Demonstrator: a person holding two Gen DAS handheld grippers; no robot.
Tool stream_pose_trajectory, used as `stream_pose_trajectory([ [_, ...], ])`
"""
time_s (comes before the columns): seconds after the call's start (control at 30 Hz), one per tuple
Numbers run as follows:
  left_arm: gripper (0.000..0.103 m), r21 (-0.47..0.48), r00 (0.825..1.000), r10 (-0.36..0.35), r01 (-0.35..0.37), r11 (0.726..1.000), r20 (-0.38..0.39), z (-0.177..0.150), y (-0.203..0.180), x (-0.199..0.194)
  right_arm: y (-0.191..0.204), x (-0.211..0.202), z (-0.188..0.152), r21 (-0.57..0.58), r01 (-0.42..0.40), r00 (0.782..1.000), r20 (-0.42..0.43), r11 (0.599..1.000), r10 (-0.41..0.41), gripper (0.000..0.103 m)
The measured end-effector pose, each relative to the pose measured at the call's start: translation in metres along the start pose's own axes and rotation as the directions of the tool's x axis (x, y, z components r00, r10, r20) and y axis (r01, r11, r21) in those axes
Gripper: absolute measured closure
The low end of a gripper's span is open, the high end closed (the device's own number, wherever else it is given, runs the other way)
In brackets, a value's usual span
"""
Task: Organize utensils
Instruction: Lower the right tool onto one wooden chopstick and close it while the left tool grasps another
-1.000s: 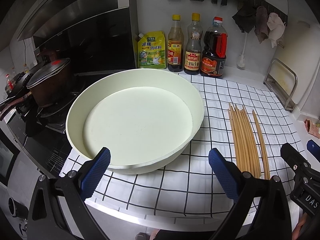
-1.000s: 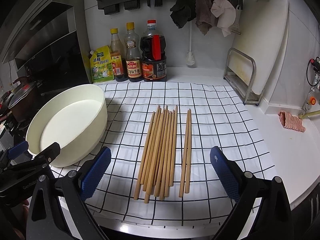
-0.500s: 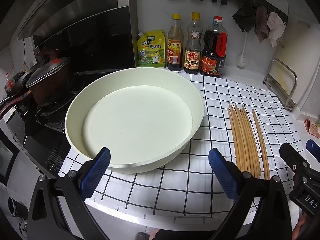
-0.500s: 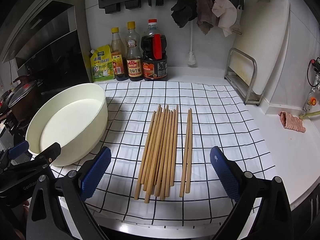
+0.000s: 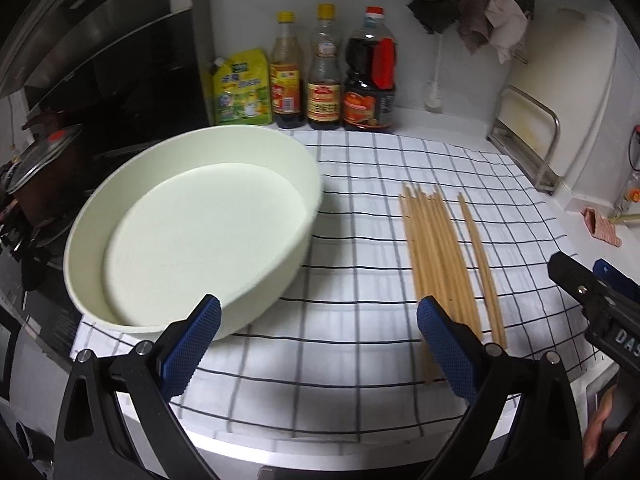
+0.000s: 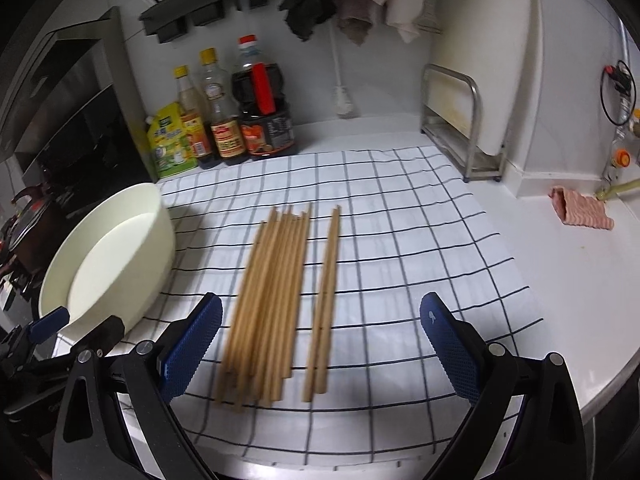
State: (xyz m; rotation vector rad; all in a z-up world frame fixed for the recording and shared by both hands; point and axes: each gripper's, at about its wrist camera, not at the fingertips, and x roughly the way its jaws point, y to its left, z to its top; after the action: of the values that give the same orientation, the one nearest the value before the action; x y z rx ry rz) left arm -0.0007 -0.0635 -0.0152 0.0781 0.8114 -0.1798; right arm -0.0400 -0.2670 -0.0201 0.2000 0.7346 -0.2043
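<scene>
Several wooden chopsticks lie side by side on the checked cloth, with a separate pair just to their right. In the left wrist view the bundle and the pair sit right of the empty cream basin. My left gripper is open near the cloth's front edge, between the basin and the chopsticks. My right gripper is open, low over the near ends of the chopsticks, holding nothing. The basin is to its left.
Sauce bottles and a yellow pouch stand at the back wall. A stove with a lidded pot is on the left. A metal rack with a cutting board stands back right. A pink rag lies on the counter.
Both grippers have swung: the left view has turned rightward toward the chopsticks, and the right gripper has tilted and moved closer over the chopsticks. Nothing on the cloth has moved.
</scene>
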Motion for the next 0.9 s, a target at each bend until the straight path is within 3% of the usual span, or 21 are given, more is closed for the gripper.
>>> stream_pose_trajectory([
  [0.1, 0.006, -0.002, 1.000, -0.015, 0.015, 1.000, -0.018, 0.001, -0.014, 0.013, -0.010, 0.014, -0.002, -0.005, 0.032, 0.999, -0.029, 0.999, -0.032, 0.008],
  [0.43, 0.006, -0.003, 0.997, 0.058, -0.059, 0.998, -0.042, 0.008, -0.037, 0.051, -0.022, 0.071, 0.003, -0.037, 0.090, 0.986, -0.140, 0.995, -0.094, 0.008],
  [0.6, 0.006, -0.014, 0.995, 0.064, -0.065, 0.998, -0.071, 0.007, -0.037, 0.065, -0.019, 0.092, 0.003, -0.088, 0.140, 0.973, -0.173, 0.986, -0.153, 0.008],
  [0.9, 0.006, -0.007, 0.991, 0.106, -0.107, 0.994, -0.078, 0.010, -0.040, 0.079, -0.013, 0.110, 0.003, -0.127, 0.157, 0.962, -0.205, 0.979, -0.181, 0.008],
])
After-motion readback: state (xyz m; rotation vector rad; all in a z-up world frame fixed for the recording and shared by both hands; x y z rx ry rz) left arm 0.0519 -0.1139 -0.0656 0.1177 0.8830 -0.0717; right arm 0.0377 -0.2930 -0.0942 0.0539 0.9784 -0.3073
